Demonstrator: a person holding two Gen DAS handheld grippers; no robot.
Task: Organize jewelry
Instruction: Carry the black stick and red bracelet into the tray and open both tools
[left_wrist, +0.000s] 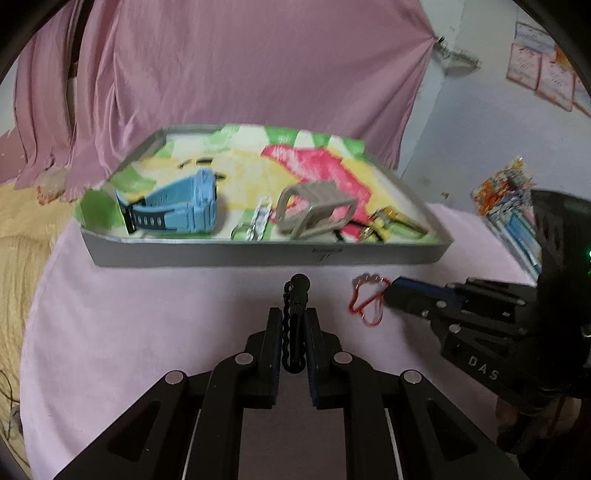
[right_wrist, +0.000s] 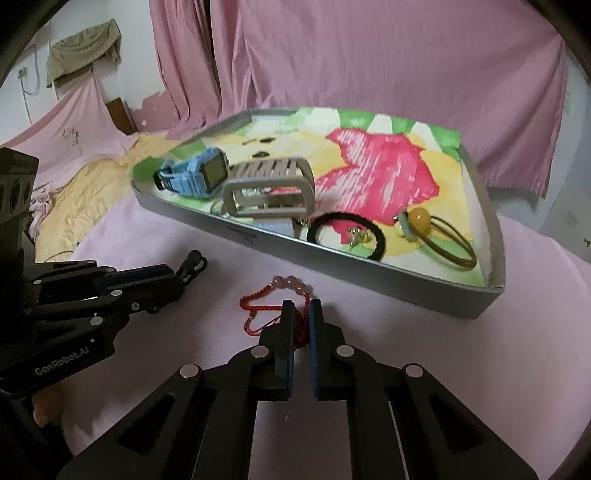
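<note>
red bracelet pinched in right tool

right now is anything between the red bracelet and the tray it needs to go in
Nothing visible lies between them. The red bracelet, pinched in the right gripper, sits on bare pink cloth just in front of the tray. Only the tray's low front wall has to be lifted over.

Pink curtain, yellow blanket, wall pictures.

L tongs clamped, R tongs clamped – angled down
</note>
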